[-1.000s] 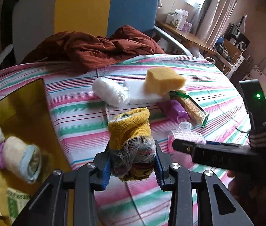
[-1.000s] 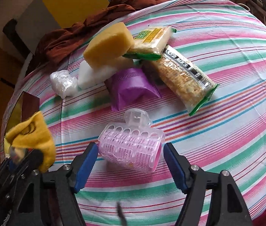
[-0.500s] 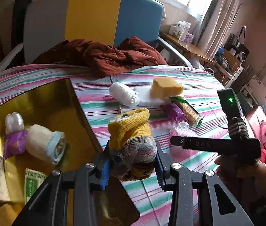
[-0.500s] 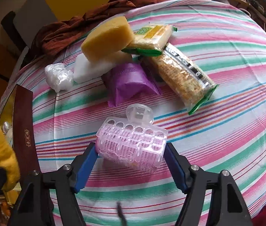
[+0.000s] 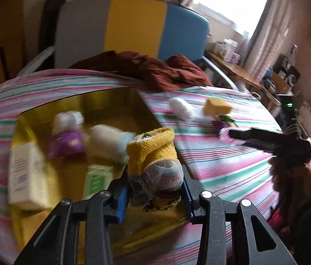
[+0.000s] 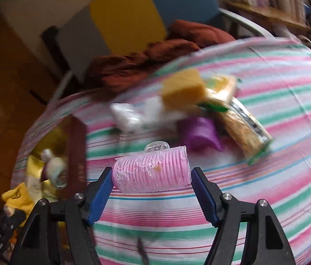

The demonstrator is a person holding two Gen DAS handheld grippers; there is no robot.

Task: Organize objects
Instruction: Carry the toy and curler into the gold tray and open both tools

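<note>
Since a second ago the left gripper [image 5: 154,195] has swung over the gold box [image 5: 45,216], fingers clamping the yellow sock [image 5: 153,156]; the right gripper [image 6: 152,183] clasps the lifted pink roller [image 6: 151,172] endwise.

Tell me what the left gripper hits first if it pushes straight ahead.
Holding the sock, the left gripper would probably first meet the white roll in the gold box; blur leaves depth uncertain.
</note>
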